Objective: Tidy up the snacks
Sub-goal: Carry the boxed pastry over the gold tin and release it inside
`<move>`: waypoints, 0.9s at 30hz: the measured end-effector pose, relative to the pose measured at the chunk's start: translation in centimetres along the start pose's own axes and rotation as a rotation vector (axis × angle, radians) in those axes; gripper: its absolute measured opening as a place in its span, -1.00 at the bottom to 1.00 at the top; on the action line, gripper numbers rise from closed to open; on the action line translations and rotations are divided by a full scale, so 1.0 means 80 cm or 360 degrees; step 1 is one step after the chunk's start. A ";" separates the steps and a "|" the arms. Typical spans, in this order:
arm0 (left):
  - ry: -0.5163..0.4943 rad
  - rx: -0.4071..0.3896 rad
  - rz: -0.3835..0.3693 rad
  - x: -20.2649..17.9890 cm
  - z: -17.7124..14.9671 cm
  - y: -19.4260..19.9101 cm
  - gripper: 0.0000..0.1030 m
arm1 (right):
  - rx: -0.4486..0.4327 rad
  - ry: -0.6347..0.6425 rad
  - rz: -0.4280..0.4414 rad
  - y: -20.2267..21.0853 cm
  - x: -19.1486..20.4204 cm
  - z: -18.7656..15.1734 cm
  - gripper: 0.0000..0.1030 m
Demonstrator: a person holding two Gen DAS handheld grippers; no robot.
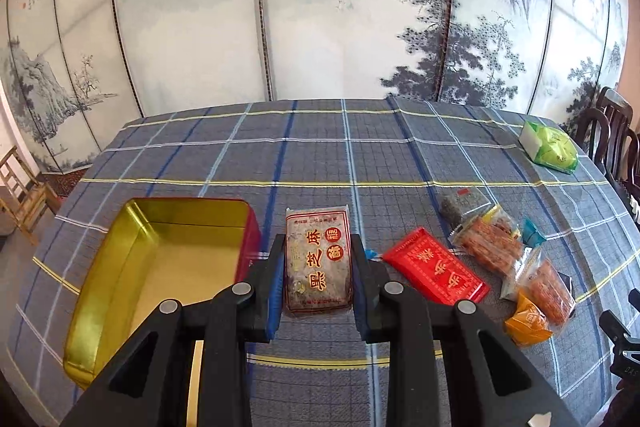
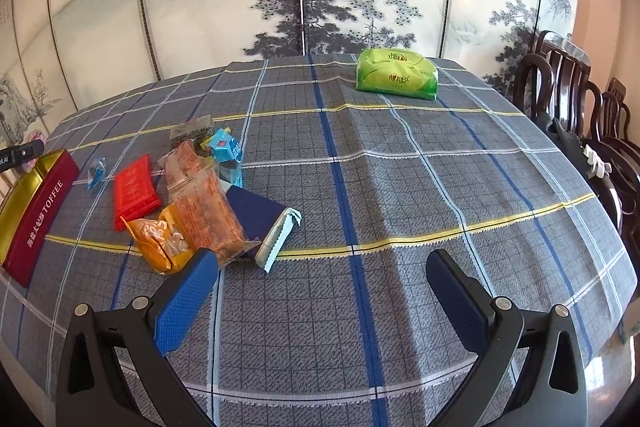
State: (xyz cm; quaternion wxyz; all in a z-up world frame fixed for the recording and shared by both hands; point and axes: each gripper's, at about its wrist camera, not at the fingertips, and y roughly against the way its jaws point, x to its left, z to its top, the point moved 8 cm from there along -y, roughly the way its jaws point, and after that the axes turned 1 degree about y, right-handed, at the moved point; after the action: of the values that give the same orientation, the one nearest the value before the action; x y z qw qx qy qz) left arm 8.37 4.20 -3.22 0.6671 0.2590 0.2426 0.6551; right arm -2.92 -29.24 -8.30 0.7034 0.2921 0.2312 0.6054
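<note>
The left hand-held gripper (image 1: 319,267) pinches a clear-wrapped sesame snack packet (image 1: 319,261) by its long sides, holding it clear of the plaid-covered surface (image 1: 320,155), just right of the open gold-lined tin (image 1: 160,267). The step in hand appears to be carrying the packet to the tin; done well, it would stay level, cross the red near wall with room to spare, and be let go only once low inside, since the wrapper looks slippery and the grip is narrow. The right hand-held gripper (image 2: 320,287) hangs spread wide over bare cloth, holding nothing. Only the left wrist view shows the tin's empty interior and the held packet; only the right wrist view shows the tin's "TOFFEE" lettering, the dark blue packet (image 2: 256,215) under the pile of loose snacks (image 2: 192,195), and the green tissue pack (image 2: 396,75) face-on.
</note>
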 end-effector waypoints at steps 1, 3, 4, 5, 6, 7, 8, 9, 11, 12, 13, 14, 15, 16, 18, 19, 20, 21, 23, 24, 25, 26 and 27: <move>0.0002 -0.0004 0.0014 0.007 0.002 0.001 -0.52 | 0.0003 -0.0002 0.0003 0.000 0.000 0.000 1.00; 0.0010 -0.0013 0.0037 0.022 0.006 0.003 -0.52 | 0.0013 -0.0002 0.0006 -0.001 0.002 -0.001 1.00; 0.0016 -0.0013 0.0048 0.030 0.008 0.003 -0.52 | 0.0015 0.0001 0.0007 -0.001 0.003 -0.001 1.00; 0.0023 -0.0012 0.0059 0.039 0.010 0.004 -0.52 | 0.0015 0.0004 0.0007 0.000 0.004 -0.001 1.00; 0.0027 -0.0010 0.0070 0.047 0.011 0.005 -0.52 | 0.0016 0.0005 0.0006 -0.001 0.004 -0.001 1.00; 0.0033 -0.0005 0.0077 0.056 0.011 0.005 -0.52 | 0.0017 0.0004 0.0006 -0.001 0.004 -0.002 1.00; 0.0043 -0.0002 0.0086 0.065 0.012 0.005 -0.52 | 0.0017 0.0006 0.0007 -0.001 0.004 -0.002 1.00; 0.0054 0.0003 0.0097 0.076 0.011 0.005 -0.52 | 0.0017 0.0008 0.0007 0.000 0.005 -0.002 1.00; 0.0082 0.0032 0.0106 0.096 0.010 0.002 -0.52 | 0.0020 0.0011 0.0006 -0.001 0.006 -0.003 1.00; 0.0104 0.0045 0.0115 0.107 0.009 0.001 -0.52 | 0.0019 0.0010 0.0008 -0.001 0.006 -0.003 1.00; 0.0119 0.0058 0.0122 0.118 0.007 -0.001 -0.52 | 0.0021 0.0010 0.0009 -0.001 0.007 -0.004 1.00; 0.0126 0.0073 0.0129 0.126 0.005 -0.004 -0.52 | 0.0026 0.0012 0.0008 -0.002 0.008 -0.005 1.00; 0.0130 0.0086 0.0141 0.134 0.003 -0.006 -0.52 | 0.0031 0.0013 0.0009 -0.003 0.009 -0.006 1.00; 0.0133 0.0104 0.0149 0.142 0.000 -0.009 -0.52 | 0.0032 0.0016 0.0014 -0.003 0.010 -0.007 1.00; 0.0153 0.0143 0.0154 0.156 -0.005 -0.016 -0.52 | 0.0030 0.0030 0.0014 -0.003 0.014 -0.007 1.00; 0.0167 0.0159 0.0155 0.164 -0.007 -0.020 -0.52 | 0.0032 0.0038 0.0014 -0.004 0.015 -0.008 1.00; 0.0175 0.0179 0.0156 0.169 -0.010 -0.024 -0.52 | 0.0034 0.0045 0.0015 -0.005 0.017 -0.008 1.00; 0.0191 0.0193 0.0161 0.176 -0.013 -0.028 -0.52 | 0.0034 0.0051 0.0016 -0.006 0.018 -0.009 1.00; 0.0221 0.0224 0.0159 0.186 -0.016 -0.036 -0.52 | 0.0039 0.0061 0.0011 -0.007 0.019 -0.010 1.00; 0.0232 0.0245 0.0154 0.190 -0.018 -0.042 -0.52 | 0.0043 0.0062 0.0010 -0.008 0.019 -0.010 1.00; 0.0240 0.0265 0.0148 0.193 -0.019 -0.047 -0.52 | 0.0047 0.0061 0.0010 -0.009 0.019 -0.011 1.00; 0.0246 0.0290 0.0140 0.194 -0.021 -0.053 -0.52 | 0.0051 0.0060 0.0010 -0.010 0.019 -0.011 1.00; 0.0254 0.0309 0.0139 0.196 -0.022 -0.058 -0.52 | 0.0054 0.0062 0.0008 -0.010 0.019 -0.011 1.00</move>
State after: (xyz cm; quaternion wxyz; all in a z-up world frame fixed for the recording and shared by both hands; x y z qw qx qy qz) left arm 11.07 19.92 -7.41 0.5883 0.2795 0.3457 0.6755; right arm -2.70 -27.70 -9.49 0.6922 0.2926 0.2543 0.6087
